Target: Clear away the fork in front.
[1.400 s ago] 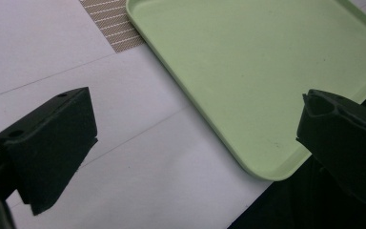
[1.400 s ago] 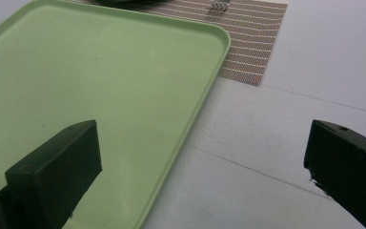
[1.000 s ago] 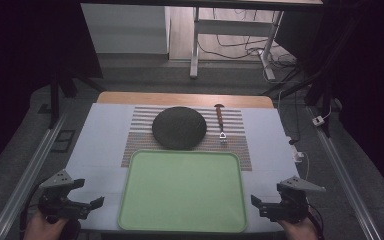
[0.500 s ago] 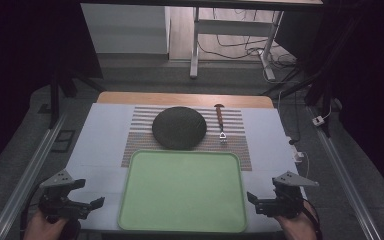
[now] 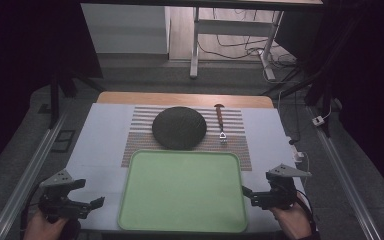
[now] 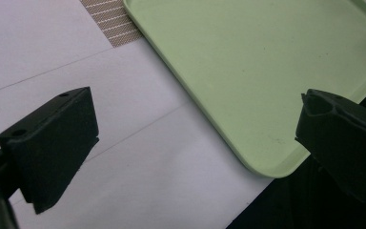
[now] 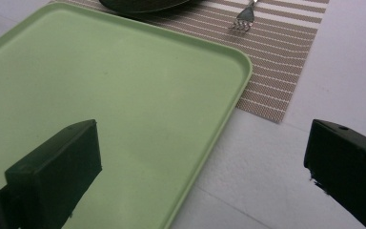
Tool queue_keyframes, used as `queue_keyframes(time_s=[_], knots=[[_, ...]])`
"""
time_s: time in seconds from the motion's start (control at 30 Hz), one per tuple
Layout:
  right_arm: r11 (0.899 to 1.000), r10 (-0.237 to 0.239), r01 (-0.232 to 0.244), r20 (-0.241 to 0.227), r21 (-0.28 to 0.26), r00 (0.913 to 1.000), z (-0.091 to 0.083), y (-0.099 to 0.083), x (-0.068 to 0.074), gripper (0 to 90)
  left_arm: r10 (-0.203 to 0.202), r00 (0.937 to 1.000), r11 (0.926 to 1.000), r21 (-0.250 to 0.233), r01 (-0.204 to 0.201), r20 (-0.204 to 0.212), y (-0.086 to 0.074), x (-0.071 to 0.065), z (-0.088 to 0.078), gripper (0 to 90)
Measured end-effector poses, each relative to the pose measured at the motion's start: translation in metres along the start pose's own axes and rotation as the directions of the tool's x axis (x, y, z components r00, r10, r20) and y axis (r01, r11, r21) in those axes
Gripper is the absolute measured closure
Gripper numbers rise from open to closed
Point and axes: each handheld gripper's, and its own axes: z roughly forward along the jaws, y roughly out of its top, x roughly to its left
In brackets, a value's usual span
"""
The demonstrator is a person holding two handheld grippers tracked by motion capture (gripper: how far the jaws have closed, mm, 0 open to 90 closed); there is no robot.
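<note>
Both grippers spread wide, holding nothing.
We flank the tray (image 5: 182, 195); a careless reach could knock the fork (image 5: 221, 123) off the mat (image 5: 240, 135).

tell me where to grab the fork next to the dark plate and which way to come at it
Grip the fork at mid-handle, coming straight down with the jaws across its narrow width. It lies flat on the striped placemat, tines toward the green tray, so nothing can slide under it. The right gripper is probably the handier one: the fork sits right of the dark plate.
</note>
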Motion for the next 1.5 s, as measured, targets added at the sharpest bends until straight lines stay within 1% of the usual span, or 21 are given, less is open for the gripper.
queue_keyframes(time_s=[0.1, 0.13, 0.23, 0.3, 0.37, 0.5, 0.6, 0.7, 0.73, 0.8, 0.93, 0.97, 1.0, 1.07, 1.2, 1.27, 1.37, 1.5], knots=[[1.0, -0.011, 0.011, 0.001, 0.002, 0.9999, 0.003, 0.002, 0.0, 0.0, 0.001, 1.0, 1.0, -0.002, -0.001, 0.0, 0.0, 0.0, 0.0, 0.3], [1.0, -0.021, 0.021, 0.0, 0.005, 0.9998, 0.006, 0.005, -0.001, 0.0, 0.002, 1.0, 1.0, -0.001, -0.002, 0.0, 0.0, 0.0, 0.0, 0.3], [1.0, -0.026, 0.026, 0.0, 0.008, 0.9997, 0.011, 0.008, -0.002, 0.0, -0.001, 1.0, 1.0, 0.0, 0.001, 0.002, 0.0, 0.0, 0.0, 0.3], [0.999, -0.034, 0.034, 0.003, 0.014, 0.9994, 0.012, 0.01, -0.003, 0.0, 0.0, 1.0, 1.0, -0.001, 0.0, 0.002, 0.0, 0.0, 0.0, 0.3], [0.999, -0.044, 0.044, 0.011, 0.018, 0.999, 0.017, 0.013, -0.006, 0.0, 0.0, 1.0, 1.0, 0.0, 0.0, 0.002, 0.0, 0.0, 0.0, 0.3], [0.999, -0.041, 0.04, 0.025, 0.036, 0.9989, 0.024, 0.016, -0.011, 0.0, 0.0, 1.0, 1.0, 0.001, 0.0, 0.002, 0.0, 0.0, 0.0, 0.3], [0.998, -0.032, 0.031, 0.031, 0.054, 0.999, 0.03, 0.019, -0.015, 0.0, 0.002, 1.0, 1.0, 0.002, -0.002, 0.0, 0.0, 0.0, 0.0, 0.3], [0.998, -0.022, 0.02, 0.036, 0.057, 0.9991, 0.035, 0.021, -0.017, 0.0, 0.002, 1.0, 1.0, 0.002, -0.002, 0.001, 0.0, 0.0, 0.0, 0.3], [0.998, -0.015, 0.012, 0.035, 0.068, 0.9993, 0.039, 0.024, -0.019, 0.0, -0.001, 1.0, 1.0, 0.002, 0.001, 0.002, 0.0, 0.0, 0.0, 0.3], [0.998, -0.02, 0.017, 0.039, 0.068, 0.9991, 0.043, 0.027, -0.02, 0.0, -0.001, 1.0, 1.0, 0.001, 0.001, 0.001, 0.0, 0.0, 0.0, 0.3], [0.996, -0.032, 0.028, 0.054, 0.086, 0.998, 0.052, 0.032, -0.024, 0.0, 0.0, 1.0, 1.0, 0.0, 0.0, 0.002, 0.0, 0.001, 0.0, 0.3], [0.996, -0.032, 0.028, 0.054, 0.086, 0.998, 0.052, 0.032, -0.024, 0.0, 0.0, 1.0, 1.0, 0.0, 0.0, 0.002, 0.0, 0.001, 0.0, 0.3], [0.996, -0.019, 0.014, 0.058, 0.09, 0.9981, 0.057, 0.034, -0.027, 0.0, 0.0, 1.0, 1.0, 0.0, 0.0, 0.002, 0.0, 0.001, 0.0, 0.3], [0.996, -0.014, 0.007, 0.07, 0.09, 0.9975, 0.062, 0.036, -0.03, 0.0, 0.0, 1.0, 1.0, -0.001, 0.0, 0.003, 0.0, 0.001, 0.0, 0.3], [0.995, -0.018, 0.01, 0.087, 0.097, 0.996, 0.068, 0.04, -0.033, 0.0, 0.0, 1.0, 1.0, 0.0, 0.0, 0.004, 0.0, 0.001, 0.0, 0.3], [0.995, -0.024, 0.014, 0.1, 0.101, 0.9947, 0.074, 0.045, -0.036, 0.0, 0.0, 1.0, 1.0, 0.0, 0.0, 0.004, 0.0, 0.001, 0.0, 0.2], [0.993, -0.039, 0.026, 0.118, 0.114, 0.9922, 0.081, 0.049, -0.039, 0.0, 0.0, 1.0, 1.0, 0.0, 0.0, 0.004, 0.0, 0.001, 0.0, 0.2], [0.991, -0.06, 0.044, 0.131, 0.124, 0.9895, 0.09, 0.055, -0.041, 0.0, -0.002, 1.0, 1.0, 0.0, 0.002, 0.005, 0.0, 0.001, 0.0, 0.2]])
